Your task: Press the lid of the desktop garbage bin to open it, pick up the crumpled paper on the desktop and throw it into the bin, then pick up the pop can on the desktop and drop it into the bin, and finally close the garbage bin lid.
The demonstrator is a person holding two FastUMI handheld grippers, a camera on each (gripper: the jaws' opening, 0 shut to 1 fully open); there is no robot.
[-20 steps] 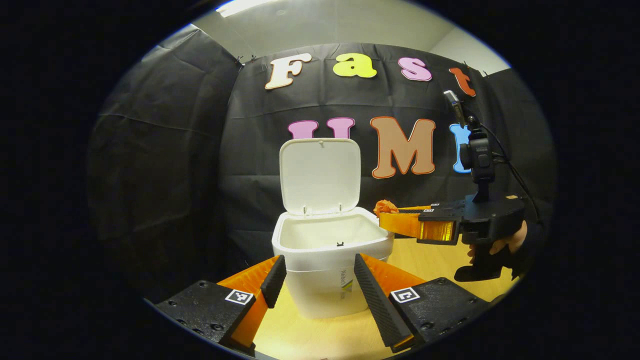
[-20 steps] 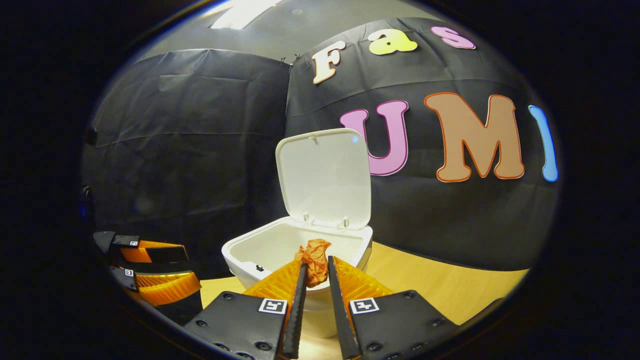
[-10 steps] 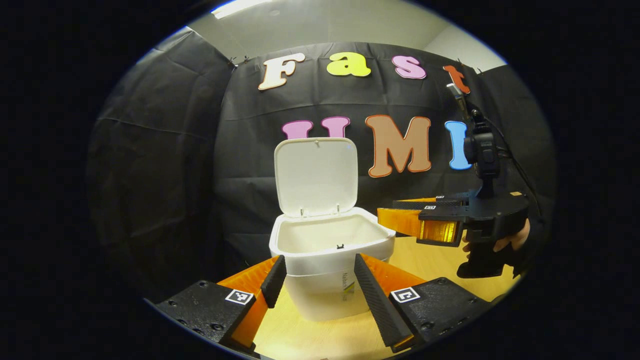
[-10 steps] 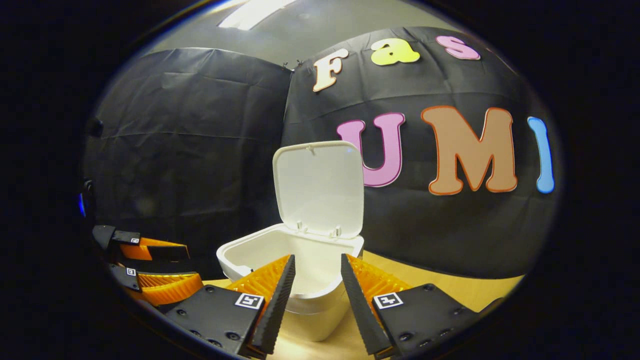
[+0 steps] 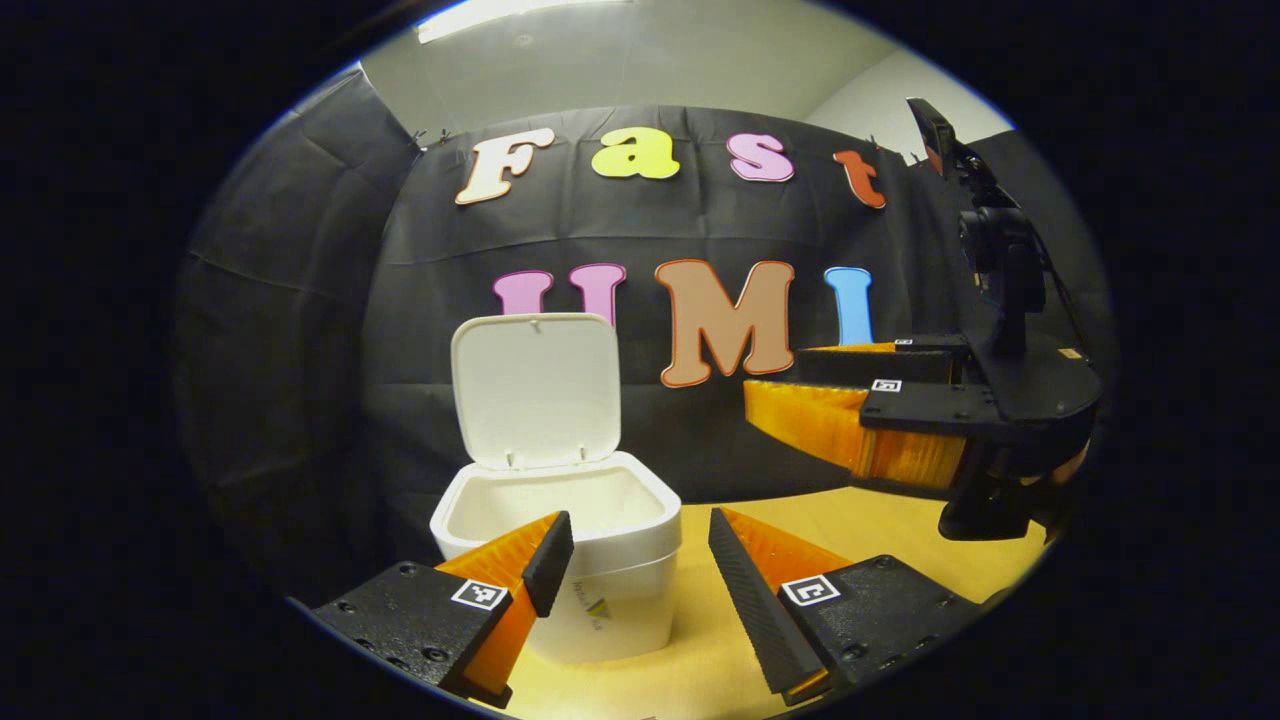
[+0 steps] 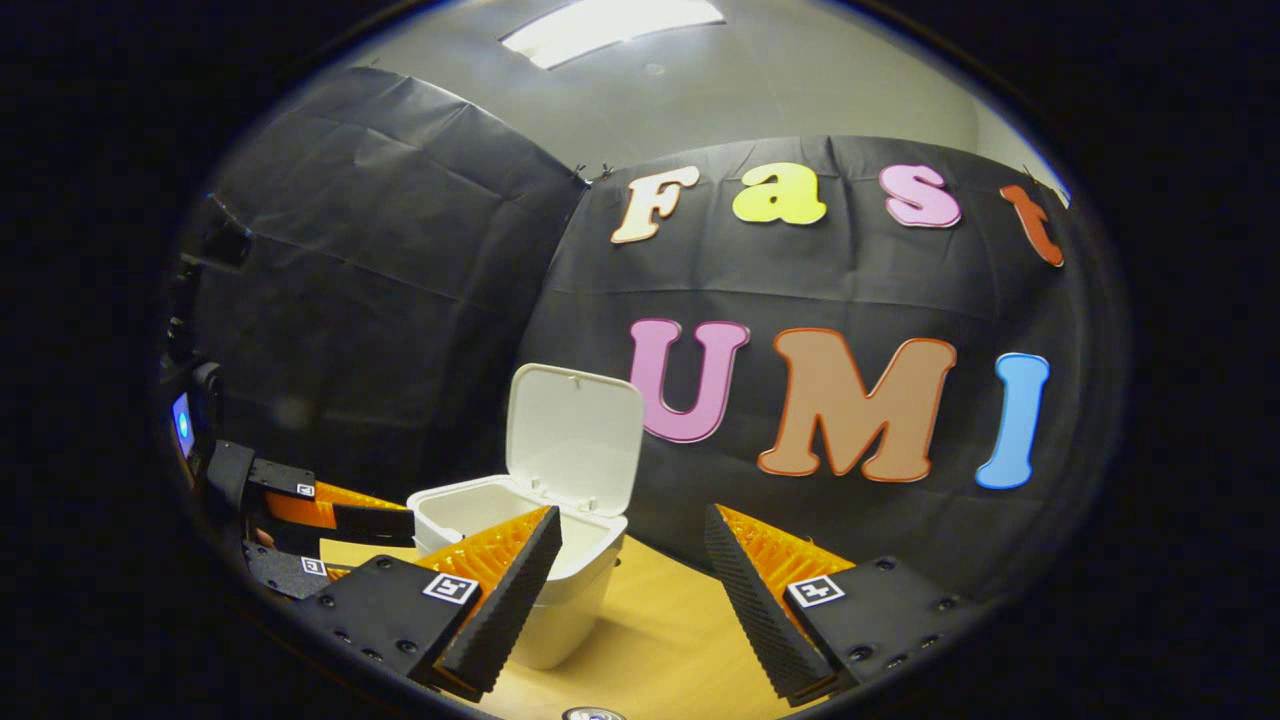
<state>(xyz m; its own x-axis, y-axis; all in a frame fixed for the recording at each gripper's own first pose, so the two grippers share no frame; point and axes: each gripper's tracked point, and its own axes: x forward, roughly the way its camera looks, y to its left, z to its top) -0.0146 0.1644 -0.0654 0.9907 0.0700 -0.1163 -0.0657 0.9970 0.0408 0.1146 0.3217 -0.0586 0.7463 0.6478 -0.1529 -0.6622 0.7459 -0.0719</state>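
While both tools, left tool (image 5: 630,575) and right tool (image 6: 630,570), hang empty with fingers apart, the bin (image 6: 520,525) stands lid-up on the worktop (image 6: 650,640), ahead-left of the right tool.

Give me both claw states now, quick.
Left claw: open, holding nothing.
Right claw: open, holding nothing.

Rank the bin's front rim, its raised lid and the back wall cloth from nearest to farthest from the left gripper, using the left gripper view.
1. Bin's front rim, just beyond the left gripper, toward its left finger.
2. Raised lid, upright behind the opening.
3. Back wall cloth, behind everything.
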